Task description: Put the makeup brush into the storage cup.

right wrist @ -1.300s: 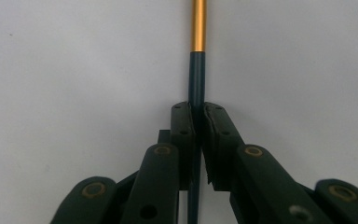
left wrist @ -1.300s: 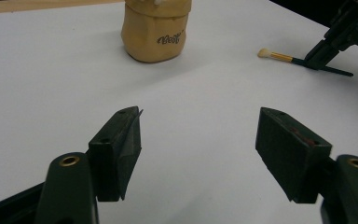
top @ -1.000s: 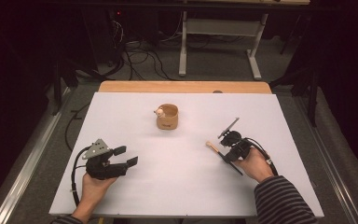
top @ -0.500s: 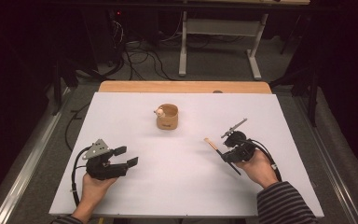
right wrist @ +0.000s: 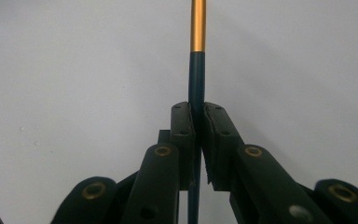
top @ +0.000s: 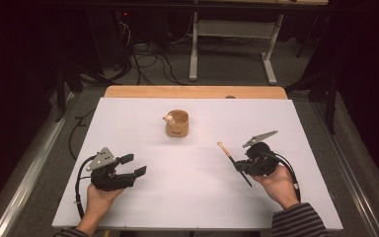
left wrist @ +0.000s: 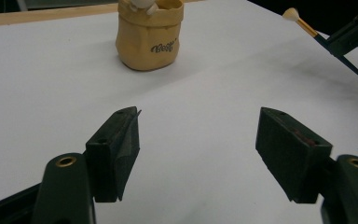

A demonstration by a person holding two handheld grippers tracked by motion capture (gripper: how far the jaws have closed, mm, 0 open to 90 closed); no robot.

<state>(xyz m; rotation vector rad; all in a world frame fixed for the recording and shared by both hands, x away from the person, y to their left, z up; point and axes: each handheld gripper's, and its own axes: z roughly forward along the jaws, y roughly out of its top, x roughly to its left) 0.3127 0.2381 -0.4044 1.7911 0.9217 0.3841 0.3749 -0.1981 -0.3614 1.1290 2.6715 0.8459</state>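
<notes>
Currently mid-carry: right gripper [top: 240, 164] clenched on the brush [top: 233, 161], jaws pinching the dark handle approx mid-length, just below the gold band. Brush held above the table [top: 128, 128] on my right side, pale tip aimed up and left toward the cup [top: 176, 123], well apart from it. Left gripper [top: 134, 165] idle, jaws spread wide, nothing between them, parked low on the left w/ the cup ahead in its view.

Step, my judgement: brush picked up, delivery to cup pending. Next move prob. calls for swinging right hand fwd-left, tipping the brush nearer upright, lowering one end into the cup mouth, then releasing. Risk: cup is light, may topple if nudged; left could steady it.

Materials: brush handle thin, smooth, round, dark blue-black, gold metal band, soft cream tip. Cup tan, squat, crumpled-bag shape w/ rolled rim, dark lettering, a small whitish item already at its rim. Table cover plain white, matte; wood edge at far side.
</notes>
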